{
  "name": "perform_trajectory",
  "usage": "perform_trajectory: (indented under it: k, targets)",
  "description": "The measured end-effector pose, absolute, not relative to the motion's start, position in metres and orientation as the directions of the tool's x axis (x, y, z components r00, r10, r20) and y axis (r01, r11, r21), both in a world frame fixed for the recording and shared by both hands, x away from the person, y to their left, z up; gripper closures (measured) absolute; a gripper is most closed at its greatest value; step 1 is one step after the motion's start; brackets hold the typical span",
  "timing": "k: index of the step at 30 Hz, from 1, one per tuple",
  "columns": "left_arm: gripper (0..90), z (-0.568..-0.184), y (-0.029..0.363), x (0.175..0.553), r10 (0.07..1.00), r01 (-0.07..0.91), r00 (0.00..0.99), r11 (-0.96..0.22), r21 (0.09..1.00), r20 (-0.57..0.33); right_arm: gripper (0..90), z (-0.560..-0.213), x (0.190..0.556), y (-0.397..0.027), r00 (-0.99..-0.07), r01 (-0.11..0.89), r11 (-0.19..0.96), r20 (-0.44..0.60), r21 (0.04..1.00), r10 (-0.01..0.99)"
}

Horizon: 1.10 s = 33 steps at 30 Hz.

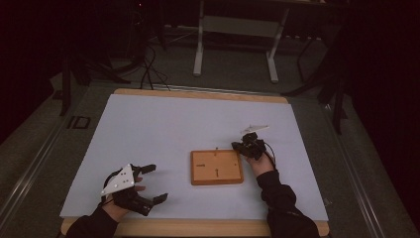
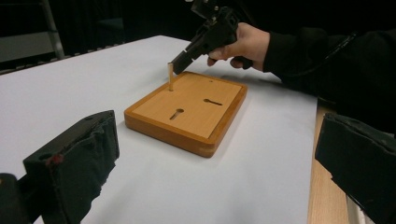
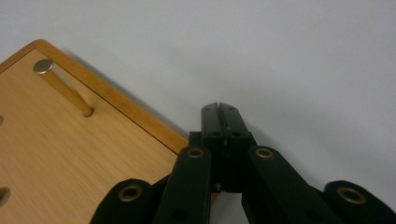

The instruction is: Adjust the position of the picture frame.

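overhead, pale sheet (image 1: pixel 163 134) covers wooden table (image 1: pixel 198 93) in dark room.

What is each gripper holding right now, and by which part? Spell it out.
Nothing is held. The right gripper has its fingers shut on nothing, beside the wooden board, apart from the upright peg. The left gripper is open, empty.

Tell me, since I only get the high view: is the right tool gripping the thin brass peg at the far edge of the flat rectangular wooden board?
Observer: No. The right gripper view shows the right tool shut on nothing, with the brass peg standing apart from it in the wooden board.
Operator: Is that peg upright?
Observer: Yes, the left gripper view shows it upright in its hole.
Operator: And those dark marks?
Observer: Two empty keyhole-shaped slots.
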<state>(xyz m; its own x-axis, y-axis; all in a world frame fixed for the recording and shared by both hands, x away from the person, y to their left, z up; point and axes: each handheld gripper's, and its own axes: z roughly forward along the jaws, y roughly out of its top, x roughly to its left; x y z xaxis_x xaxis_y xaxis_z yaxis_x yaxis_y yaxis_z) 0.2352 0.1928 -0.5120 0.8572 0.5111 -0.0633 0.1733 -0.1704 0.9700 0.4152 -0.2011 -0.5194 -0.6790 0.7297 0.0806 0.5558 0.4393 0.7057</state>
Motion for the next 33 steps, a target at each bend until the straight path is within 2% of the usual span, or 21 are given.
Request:
perform_trajectory:
  k: [19,30,33]
  targets:
    - [0.2,-0.513,0.190,0.235,0.508,0.178,0.859,-0.180,0.967,-0.064,90.0,-0.522,0.396,-0.210,-0.678,0.543,0.415,0.089,0.730,0.729]
    - [0.2,-0.515,0.189,0.239,0.514,0.179,0.856,-0.187,0.966,-0.059,89.9,-0.509,0.387,-0.219,-0.675,0.506,0.374,0.087,0.777,0.733]
    - [1.9,-0.513,0.189,0.241,0.516,0.189,0.853,-0.169,0.967,-0.077,84.4,-0.505,0.381,-0.220,-0.684,0.486,0.386,0.066,0.784,0.726]
